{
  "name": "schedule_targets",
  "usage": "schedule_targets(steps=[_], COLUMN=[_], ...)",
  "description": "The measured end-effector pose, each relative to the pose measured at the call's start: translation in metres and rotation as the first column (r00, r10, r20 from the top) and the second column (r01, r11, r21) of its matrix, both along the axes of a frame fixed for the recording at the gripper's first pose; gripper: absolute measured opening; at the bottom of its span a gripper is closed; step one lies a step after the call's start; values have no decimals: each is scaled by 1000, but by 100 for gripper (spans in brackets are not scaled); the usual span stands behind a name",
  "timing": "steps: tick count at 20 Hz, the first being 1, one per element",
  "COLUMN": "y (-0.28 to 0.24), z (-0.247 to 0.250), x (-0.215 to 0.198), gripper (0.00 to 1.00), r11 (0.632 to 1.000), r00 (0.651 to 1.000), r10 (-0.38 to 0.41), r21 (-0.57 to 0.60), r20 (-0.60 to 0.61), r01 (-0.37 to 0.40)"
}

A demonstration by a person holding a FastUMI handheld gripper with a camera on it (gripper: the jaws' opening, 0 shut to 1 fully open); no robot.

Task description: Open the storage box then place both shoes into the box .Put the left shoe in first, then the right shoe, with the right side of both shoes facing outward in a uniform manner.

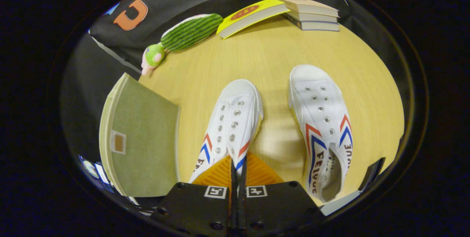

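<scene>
Mid-worktop, just ahead of the gripper (238,165): jaws nearly closed, seemingly pinching the left shoe (231,127) at its heel, long axis running straight away from them. Right shoe (323,127) lies parallel beside it; storage box (141,141) at the worktop's left edge.

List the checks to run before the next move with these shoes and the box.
1. Storage box open: not ok, its lid looks closed.
2. Gripper fingers: close together over the near shoe; actual grip, cannot tell.
3. Both shoes upright on the table, other shoe included: ok.
4. Near shoe beside the box, nothing between them: ok.
5. Near shoe is the left one: cannot tell.
</scene>
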State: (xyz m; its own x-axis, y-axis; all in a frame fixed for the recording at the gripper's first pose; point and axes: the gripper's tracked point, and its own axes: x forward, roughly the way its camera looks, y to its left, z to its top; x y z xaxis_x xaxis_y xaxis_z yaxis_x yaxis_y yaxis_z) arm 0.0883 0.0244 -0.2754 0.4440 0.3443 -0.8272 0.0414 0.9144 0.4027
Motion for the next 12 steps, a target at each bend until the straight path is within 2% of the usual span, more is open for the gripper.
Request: schedule_targets(steps=[3,6,12], y=[8,18,76], z=[47,107,214], x=[-4,-16,-46], gripper=[6,6,6], r11=[996,991,990], r00=[998,994,978], r10=[-43,-63,6], r21=[84,120,137], r20=[43,90,207], r01=[39,52,-35])
